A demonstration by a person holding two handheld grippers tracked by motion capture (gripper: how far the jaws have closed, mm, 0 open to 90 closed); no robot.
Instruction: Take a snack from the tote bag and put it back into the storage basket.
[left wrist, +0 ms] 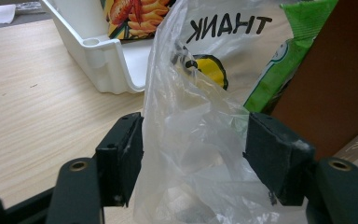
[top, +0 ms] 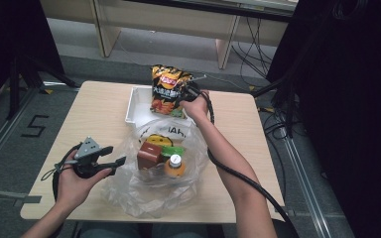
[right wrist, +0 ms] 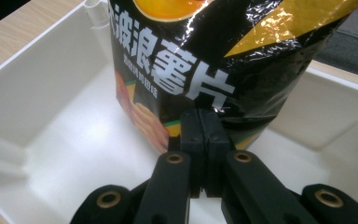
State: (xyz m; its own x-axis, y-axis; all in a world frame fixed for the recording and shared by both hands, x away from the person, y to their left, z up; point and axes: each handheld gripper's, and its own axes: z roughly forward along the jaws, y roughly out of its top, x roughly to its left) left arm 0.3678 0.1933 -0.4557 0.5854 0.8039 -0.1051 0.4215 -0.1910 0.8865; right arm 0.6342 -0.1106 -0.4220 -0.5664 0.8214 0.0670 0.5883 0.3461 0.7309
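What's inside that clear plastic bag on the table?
Inside the plastic bag stand a brown carton, a green packet and an orange bottle with a white cap. Anything lying beneath or behind them is covered by the crumpled film.

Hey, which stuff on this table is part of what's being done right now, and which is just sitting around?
In the job:
- chip bag, pinched by the right gripper
- white bin under it
- clear plastic bag, its film between the left gripper fingers

Sitting around, inside the plastic bag:
- brown box
- green packet
- orange bottle
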